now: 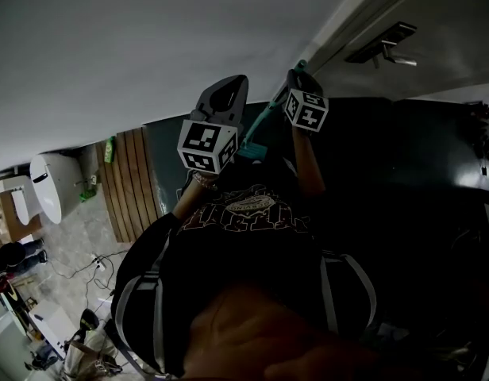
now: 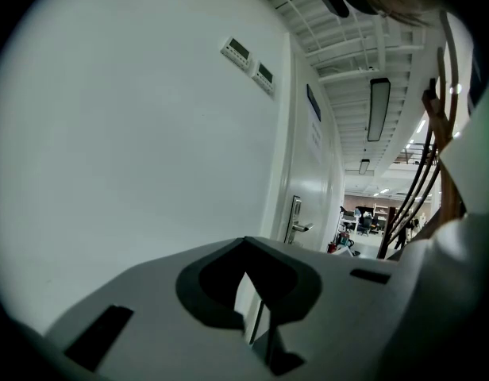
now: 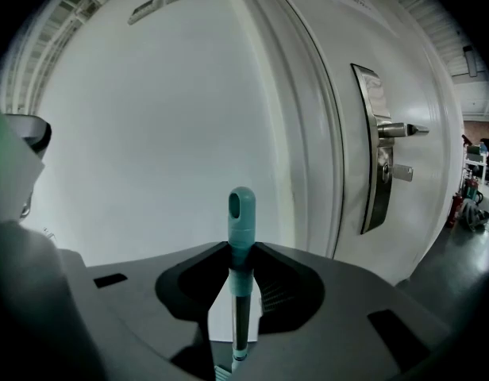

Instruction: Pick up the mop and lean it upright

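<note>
- Since the jaws of the right gripper (image 3: pixel 241 254) are closed on the teal mop handle (image 3: pixel 241 213) just below its capped end, the pick-up is judged done
- The mop handle is held upright close to the white wall (image 3: pixel 149 133), beside the door (image 3: pixel 411 62); contact with the wall cannot be told
- The left gripper (image 2: pixel 248 264) is seen slightly parted, with nothing held
- Leaning and release are judged still to be done

Pale floor (image 1: pixel 70 240) (mottled) with loose cables (image 1: pixel 84 270) lying on it.
</note>
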Available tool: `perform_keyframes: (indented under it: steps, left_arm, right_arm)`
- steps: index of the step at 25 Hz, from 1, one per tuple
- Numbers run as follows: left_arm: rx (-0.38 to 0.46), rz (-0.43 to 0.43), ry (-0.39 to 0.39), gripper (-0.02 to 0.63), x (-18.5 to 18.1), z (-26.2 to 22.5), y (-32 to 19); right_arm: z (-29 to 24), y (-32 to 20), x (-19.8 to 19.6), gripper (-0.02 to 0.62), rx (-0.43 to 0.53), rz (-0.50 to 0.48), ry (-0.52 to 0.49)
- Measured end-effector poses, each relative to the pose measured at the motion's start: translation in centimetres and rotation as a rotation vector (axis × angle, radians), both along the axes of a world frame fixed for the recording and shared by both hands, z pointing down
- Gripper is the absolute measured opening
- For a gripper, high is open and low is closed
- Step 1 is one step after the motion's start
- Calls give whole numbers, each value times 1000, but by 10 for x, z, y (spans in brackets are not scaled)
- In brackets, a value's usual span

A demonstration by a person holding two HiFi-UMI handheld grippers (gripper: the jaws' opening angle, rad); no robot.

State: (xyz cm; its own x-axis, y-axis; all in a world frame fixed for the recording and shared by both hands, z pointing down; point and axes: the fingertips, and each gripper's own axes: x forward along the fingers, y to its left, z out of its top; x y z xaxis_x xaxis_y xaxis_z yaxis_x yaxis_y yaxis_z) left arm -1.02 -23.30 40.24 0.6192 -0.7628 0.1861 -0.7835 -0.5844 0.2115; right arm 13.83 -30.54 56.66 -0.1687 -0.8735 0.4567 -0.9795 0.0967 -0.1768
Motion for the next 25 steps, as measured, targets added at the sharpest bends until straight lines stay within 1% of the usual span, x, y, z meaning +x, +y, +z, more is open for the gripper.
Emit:
perform_keyframes:
  steps: [10, 15, 25]
  left_arm:
    - [-4, 18, 4, 43, 6, 3, 12]
    - [-18, 29, 12, 43, 10, 6, 15]
    - [-14, 38, -3, 44, 14, 8, 21]
  right_arm:
    - [-16, 50, -22, 110, 24, -57, 16]
    - [-21, 69, -31, 110, 27, -90, 15]
    - [-29, 102, -56, 110, 39, -174, 35]
